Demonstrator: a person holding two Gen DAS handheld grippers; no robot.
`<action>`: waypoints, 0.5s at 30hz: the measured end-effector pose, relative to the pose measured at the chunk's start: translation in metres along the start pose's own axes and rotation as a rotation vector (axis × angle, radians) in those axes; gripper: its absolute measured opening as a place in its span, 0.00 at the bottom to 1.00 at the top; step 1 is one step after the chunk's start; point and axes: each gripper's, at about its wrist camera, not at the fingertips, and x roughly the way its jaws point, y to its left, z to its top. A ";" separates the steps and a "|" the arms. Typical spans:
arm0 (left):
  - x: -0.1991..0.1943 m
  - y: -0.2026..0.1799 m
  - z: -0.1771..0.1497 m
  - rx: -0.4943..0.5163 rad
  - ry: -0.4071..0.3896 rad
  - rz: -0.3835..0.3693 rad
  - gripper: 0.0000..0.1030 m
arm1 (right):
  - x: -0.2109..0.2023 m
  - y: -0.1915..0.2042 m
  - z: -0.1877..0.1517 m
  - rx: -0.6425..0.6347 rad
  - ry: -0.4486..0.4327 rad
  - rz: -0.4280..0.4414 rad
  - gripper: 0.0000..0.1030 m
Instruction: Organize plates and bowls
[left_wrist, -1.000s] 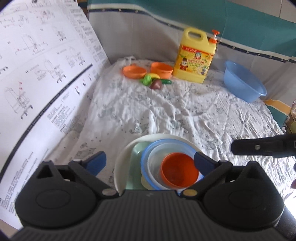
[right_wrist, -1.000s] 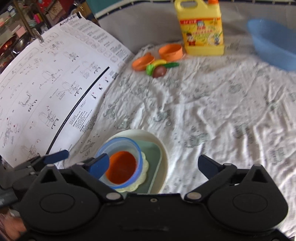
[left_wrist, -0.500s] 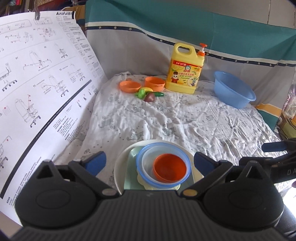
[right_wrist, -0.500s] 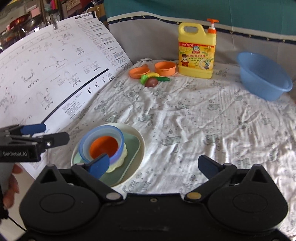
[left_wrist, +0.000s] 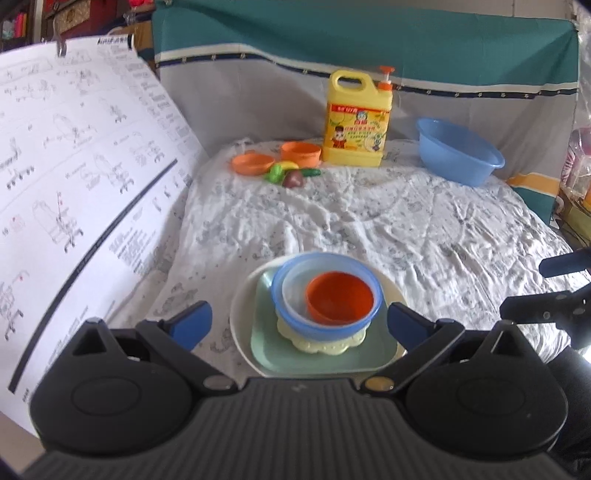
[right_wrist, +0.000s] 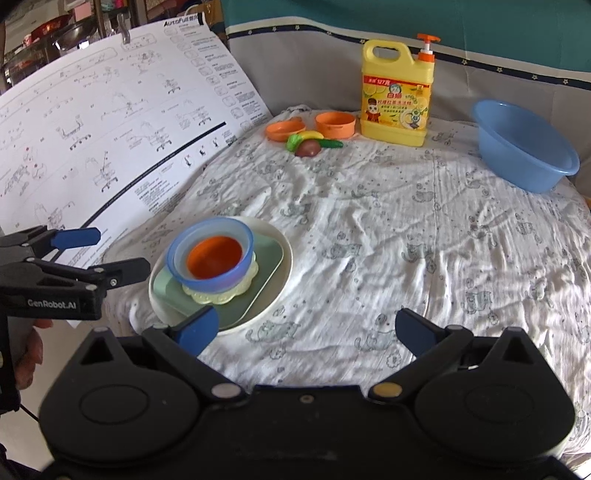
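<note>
An orange bowl (left_wrist: 340, 300) sits nested in a blue bowl (left_wrist: 327, 295), atop a yellow scalloped plate (left_wrist: 325, 342), a green tray (left_wrist: 317, 356) and a cream plate (left_wrist: 240, 317) at the tabletop's (left_wrist: 406, 221) near edge. Left tongs (left_wrist: 299, 325) and right tongs (right_wrist: 306, 328) hover spread wide, empty.

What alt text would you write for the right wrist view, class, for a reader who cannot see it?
A nested stack of dishes, with an orange bowl inside a blue bowl on a green tray and a cream plate, sits on a white cloth. The open right hand-held gripper is nearest the camera, and the open left hand-held gripper stands left of the stack. A yellow detergent jug and blue basin stand behind.
</note>
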 end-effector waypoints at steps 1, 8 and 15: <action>0.001 0.001 -0.001 -0.006 0.005 0.003 1.00 | 0.000 0.001 -0.001 -0.007 0.002 -0.002 1.00; 0.009 0.006 -0.008 -0.046 0.040 0.014 1.00 | 0.008 0.002 -0.004 -0.011 0.043 0.002 1.00; 0.015 0.004 -0.012 -0.048 0.060 0.008 1.00 | 0.010 0.003 -0.004 -0.021 0.051 0.004 1.00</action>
